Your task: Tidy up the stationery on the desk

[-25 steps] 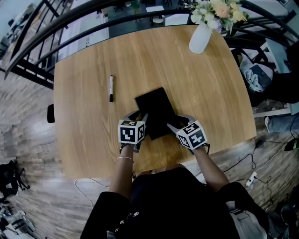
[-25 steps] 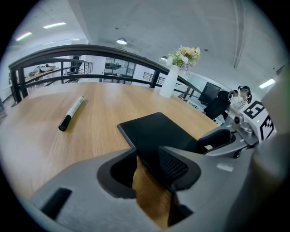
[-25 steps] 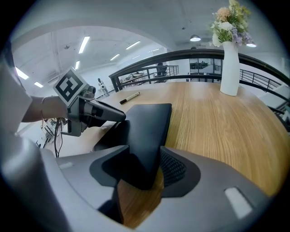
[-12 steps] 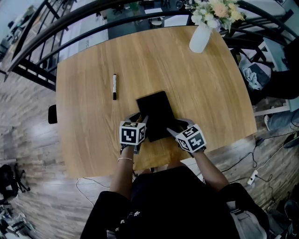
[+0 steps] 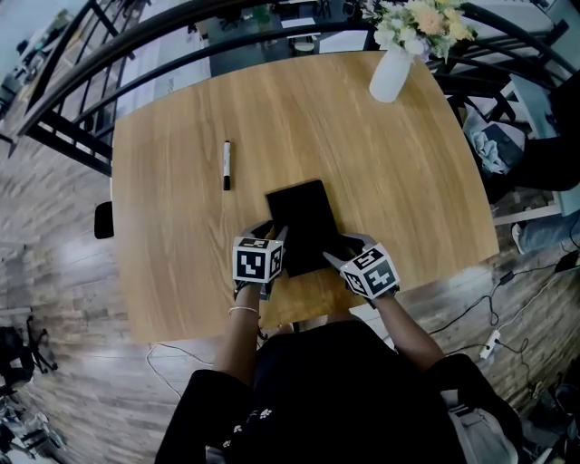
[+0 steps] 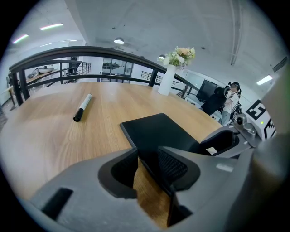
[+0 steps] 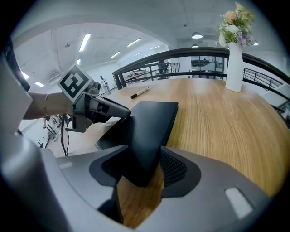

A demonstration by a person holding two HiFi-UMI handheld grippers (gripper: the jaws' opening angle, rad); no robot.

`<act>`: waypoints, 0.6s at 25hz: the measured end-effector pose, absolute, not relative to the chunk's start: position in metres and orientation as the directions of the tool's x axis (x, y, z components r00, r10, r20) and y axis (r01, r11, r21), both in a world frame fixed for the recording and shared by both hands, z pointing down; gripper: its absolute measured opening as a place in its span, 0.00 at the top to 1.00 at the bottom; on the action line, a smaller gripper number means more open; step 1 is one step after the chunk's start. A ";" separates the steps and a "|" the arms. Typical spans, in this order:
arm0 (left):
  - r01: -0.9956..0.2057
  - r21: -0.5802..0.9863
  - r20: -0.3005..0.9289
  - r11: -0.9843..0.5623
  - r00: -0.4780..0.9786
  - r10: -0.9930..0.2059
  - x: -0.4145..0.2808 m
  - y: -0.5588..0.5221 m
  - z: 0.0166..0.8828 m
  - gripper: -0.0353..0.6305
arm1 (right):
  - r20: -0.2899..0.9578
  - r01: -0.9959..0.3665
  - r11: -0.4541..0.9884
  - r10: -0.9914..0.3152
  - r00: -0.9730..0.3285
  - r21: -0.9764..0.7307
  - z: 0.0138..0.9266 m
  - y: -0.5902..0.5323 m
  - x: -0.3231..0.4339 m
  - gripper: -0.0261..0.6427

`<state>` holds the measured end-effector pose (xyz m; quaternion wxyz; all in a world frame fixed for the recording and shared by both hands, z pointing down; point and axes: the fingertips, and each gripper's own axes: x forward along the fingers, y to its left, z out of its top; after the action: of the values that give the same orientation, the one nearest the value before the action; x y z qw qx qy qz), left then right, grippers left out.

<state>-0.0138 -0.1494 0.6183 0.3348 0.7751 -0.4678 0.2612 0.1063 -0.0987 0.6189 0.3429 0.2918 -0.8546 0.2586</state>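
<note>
- You stand at the near edge of the round wooden desk (image 5: 181, 227), both forearms reaching forward and angled in toward each other, a thin bracelet (image 5: 241, 309) on your left wrist.
- Your left gripper (image 5: 275, 232) sits low at the near left corner of the black notebook (image 5: 304, 217), its marker cube facing up at the head camera.
- Its fingers stand apart: the notebook's edge lies against the right, mesh-faced one, and a strip of bare wood shows between that edge and the other.
- Your right gripper (image 5: 338, 248) comes in from the other side at the near right corner, rolled a little so its cube tilts outward.
- Its fingers are also spread, with the notebook's corner filling the gap between them; from its own view the corner looks raised off the wood, though you cannot tell how firmly it is pressed.
- The notebook lies near the desk's middle, toward you, its far end flat on the top.
- A marker pen (image 5: 227, 165) lies well apart, to the far left.
- A white vase (image 5: 390, 77) of flowers (image 5: 417, 20) stands at the far right edge.
- From the head view the cubes and gripper bodies cover the notebook's near edge, and your hands are hidden beneath them.
- The notebook's cover shows no detail in any view.
</note>
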 end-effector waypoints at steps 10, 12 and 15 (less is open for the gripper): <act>-0.902 0.279 0.714 -0.328 0.423 -0.558 -0.019 -0.143 0.618 0.76 | 0.743 -0.670 0.699 -0.307 -0.595 -0.248 0.619 -0.090 0.101 0.62; -0.903 0.282 0.711 -0.325 0.424 -0.561 -0.020 -0.141 0.618 0.76 | 0.741 -0.670 0.699 -0.307 -0.597 -0.250 0.619 -0.088 0.100 0.62; -0.903 0.281 0.710 -0.325 0.423 -0.563 -0.020 -0.140 0.617 0.76 | 0.735 -0.667 0.700 -0.306 -0.605 -0.257 0.619 -0.088 0.100 0.61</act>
<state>-0.0202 -0.1401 0.6173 0.3363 0.7737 -0.4738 0.2527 0.0998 -0.0877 0.6189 0.3419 0.2841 -0.8562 0.2634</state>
